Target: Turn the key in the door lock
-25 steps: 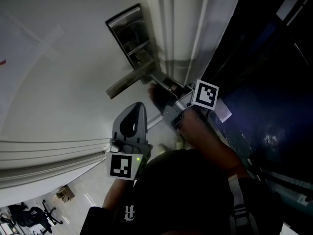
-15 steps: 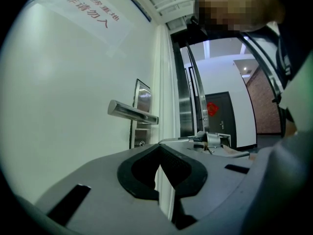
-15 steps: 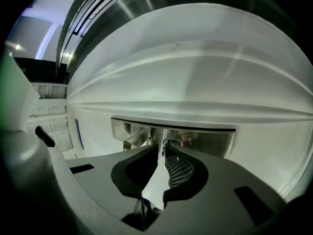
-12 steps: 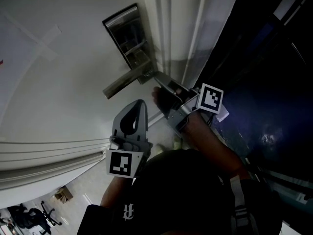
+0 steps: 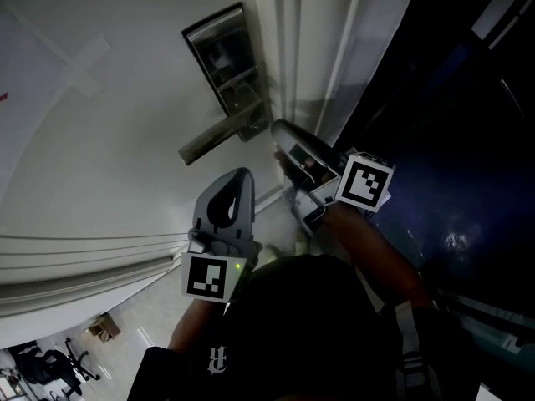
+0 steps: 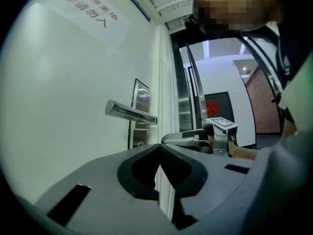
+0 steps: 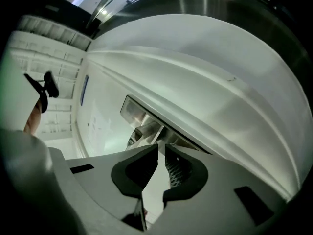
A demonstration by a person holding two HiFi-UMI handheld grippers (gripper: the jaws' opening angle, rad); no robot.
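The right gripper (image 5: 287, 136) is the nearer one. Its jaws stand a thin slit apart with nothing between them, tips just off the door edge. The keyhole (image 7: 131, 141) lies at about 10 o'clock from them, under the lever handle (image 5: 213, 140) — no key shows. The left gripper (image 5: 238, 182), jaws together and empty, hangs at 7 o'clock.

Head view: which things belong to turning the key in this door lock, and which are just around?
Job: lock plate; keyhole cylinder beneath the lever handle; right gripper, jaws slightly apart, near the plate. No key visible.
Around: left gripper hanging back, jaws together and empty; paper sign on the door; office chair.
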